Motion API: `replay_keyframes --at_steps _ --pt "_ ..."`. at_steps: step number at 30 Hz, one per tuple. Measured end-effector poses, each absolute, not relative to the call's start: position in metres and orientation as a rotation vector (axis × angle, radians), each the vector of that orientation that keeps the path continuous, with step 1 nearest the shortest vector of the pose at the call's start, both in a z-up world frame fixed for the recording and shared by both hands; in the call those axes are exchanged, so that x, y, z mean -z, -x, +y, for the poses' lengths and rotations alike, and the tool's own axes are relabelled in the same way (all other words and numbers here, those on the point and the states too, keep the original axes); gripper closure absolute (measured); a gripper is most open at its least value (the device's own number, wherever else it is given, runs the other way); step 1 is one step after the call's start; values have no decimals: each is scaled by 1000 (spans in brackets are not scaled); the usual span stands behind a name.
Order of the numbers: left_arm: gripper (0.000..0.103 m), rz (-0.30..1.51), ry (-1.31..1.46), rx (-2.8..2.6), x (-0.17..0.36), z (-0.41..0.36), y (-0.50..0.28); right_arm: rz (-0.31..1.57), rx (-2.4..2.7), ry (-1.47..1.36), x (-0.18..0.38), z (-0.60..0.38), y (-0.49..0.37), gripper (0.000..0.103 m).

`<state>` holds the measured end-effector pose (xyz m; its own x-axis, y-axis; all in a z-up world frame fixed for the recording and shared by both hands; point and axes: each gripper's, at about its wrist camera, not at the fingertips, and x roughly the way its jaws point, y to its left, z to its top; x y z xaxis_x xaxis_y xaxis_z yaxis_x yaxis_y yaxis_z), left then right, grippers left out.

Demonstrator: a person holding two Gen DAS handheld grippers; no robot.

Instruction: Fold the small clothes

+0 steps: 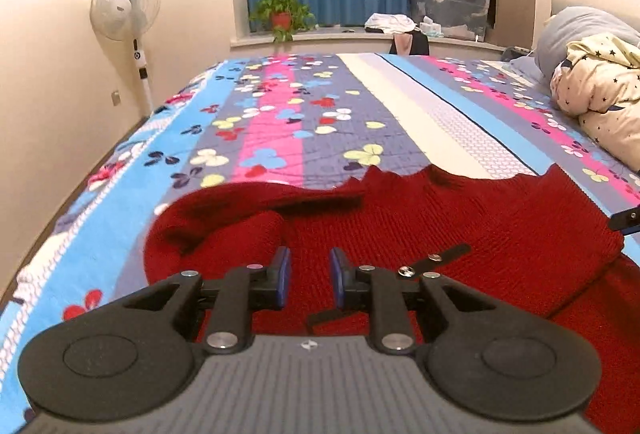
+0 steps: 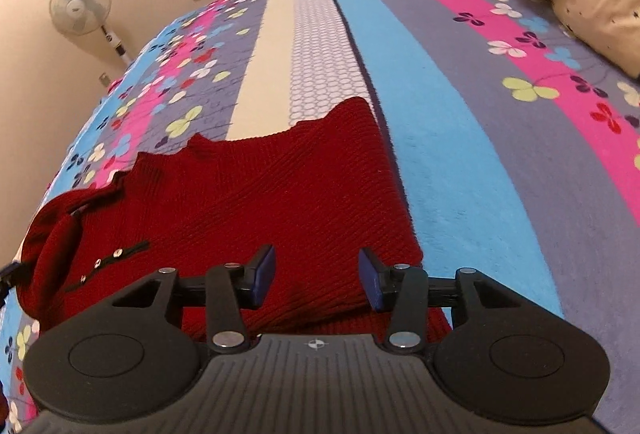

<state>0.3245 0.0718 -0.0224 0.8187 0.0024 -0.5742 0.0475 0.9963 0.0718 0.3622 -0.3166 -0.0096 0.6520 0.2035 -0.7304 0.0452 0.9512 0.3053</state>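
Bedroom bedspread (image 1: 280, 122) is carrying the red knit sweater (image 1: 440, 226), lying spread flat for folding. Left gripper (image 1: 306, 276) and right gripper (image 2: 316, 276) are hovering at its six o'clock hem, fingers spread, pinching nothing.

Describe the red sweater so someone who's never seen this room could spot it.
Start at the bed with the floral striped bedspread. At its near end, under both grippers, lies the red knit sweater. It is the only solid red item, with a dark strap carrying silver snaps.

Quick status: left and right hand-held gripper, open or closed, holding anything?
Left hand-held gripper: open, empty, over the red sweater.
Right hand-held gripper: open, empty, over the sweater.
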Motion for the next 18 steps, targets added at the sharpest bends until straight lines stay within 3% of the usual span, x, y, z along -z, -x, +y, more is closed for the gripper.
replay_keyframes --at_steps 2,3,12,14,16,18 --pt "79 616 -91 -13 21 81 -329 865 -100 -306 7 -317 -361 90" --pt "79 623 -86 -36 20 88 -336 867 -100 -302 7 -317 -361 92" --pt "79 693 -34 -64 26 86 -424 917 -125 -301 5 -314 -364 91" --pt "73 716 -118 -59 36 68 -444 934 -137 -294 6 -312 -364 91" --pt "56 734 -236 -54 48 46 -459 953 -144 -289 9 -310 -365 91" --pt "54 747 -304 -66 59 34 -469 968 -151 -278 11 -308 -365 91"
